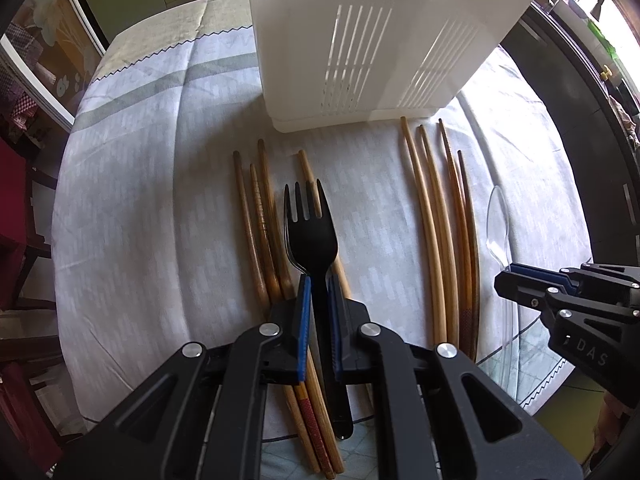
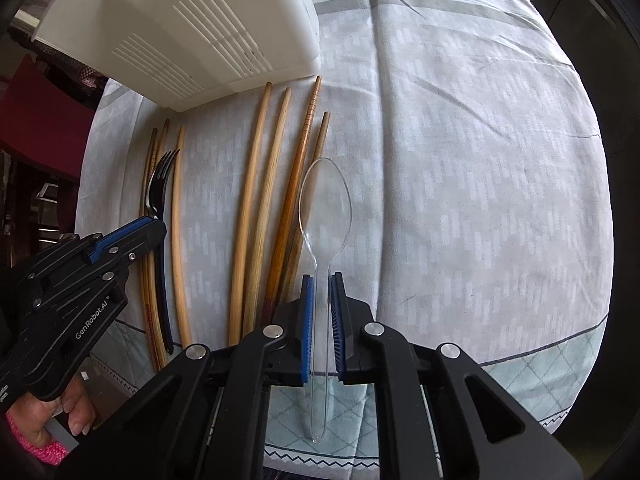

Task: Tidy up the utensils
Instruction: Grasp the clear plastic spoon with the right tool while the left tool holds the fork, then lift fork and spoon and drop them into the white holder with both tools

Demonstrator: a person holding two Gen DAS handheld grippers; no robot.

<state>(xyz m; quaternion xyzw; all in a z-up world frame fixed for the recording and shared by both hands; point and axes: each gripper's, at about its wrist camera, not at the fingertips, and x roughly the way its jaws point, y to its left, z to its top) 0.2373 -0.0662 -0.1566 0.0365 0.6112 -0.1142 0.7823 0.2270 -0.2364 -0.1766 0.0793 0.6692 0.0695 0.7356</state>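
Right wrist: right claw (image 2: 320, 284) grips clear spoon (image 2: 325, 204), left claw (image 1: 318, 284) grips black fork (image 1: 311, 232), bare tablecloth (image 2: 480, 160) rightward.

Black fork (image 1: 310, 236), clear spoon (image 2: 325, 204) — flat among chopsticks (image 2: 256, 200).

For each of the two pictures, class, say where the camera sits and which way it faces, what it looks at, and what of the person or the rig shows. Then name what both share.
Left wrist: on the left gripper, facing steeply down at the table; shut on the black fork; right gripper at the right edge.
Right wrist: on the right gripper, facing down; shut on the clear spoon; left gripper and a hand at left.
Shared: white bin, chopsticks, tablecloth.
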